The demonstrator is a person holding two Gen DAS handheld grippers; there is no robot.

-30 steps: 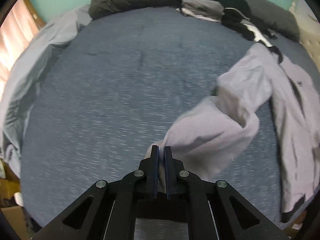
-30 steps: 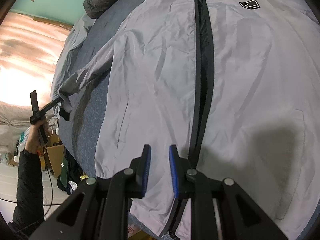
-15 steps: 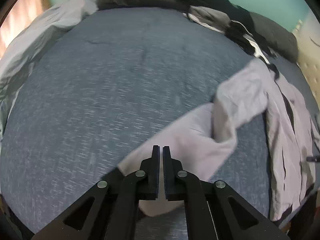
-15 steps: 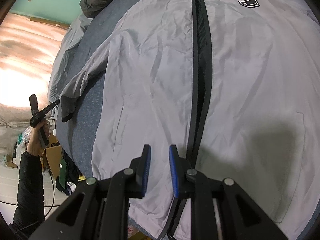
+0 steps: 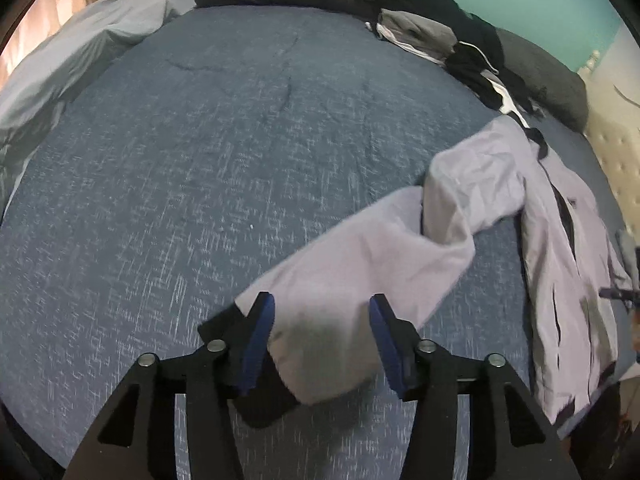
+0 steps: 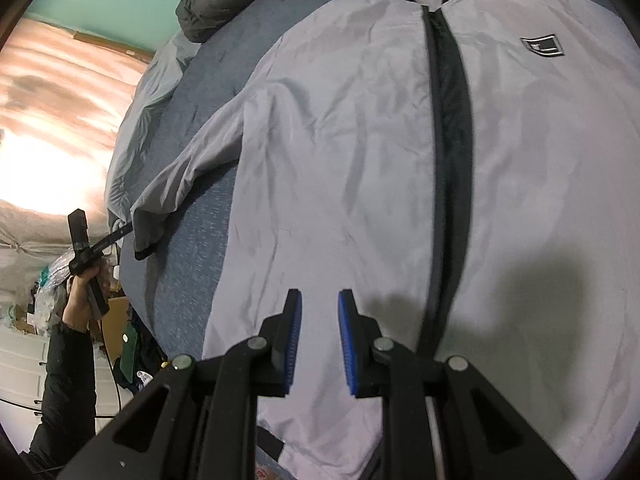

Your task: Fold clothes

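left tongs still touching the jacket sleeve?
Cannot tell. In the left wrist view the left tongs have just been opening, with the sleeve between the jaws; blur hides any gap at the pads.

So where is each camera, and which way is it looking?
Left wrist: on the left gripper, looking down at the jacket sleeve between its open jaws on the blue bed; only gripper fingers show.
Right wrist: on the right gripper, looking down at the jacket front; the person's left hand and dark sleeve show.
Both see the same grey jacket, the bed and the dark clothes pile.
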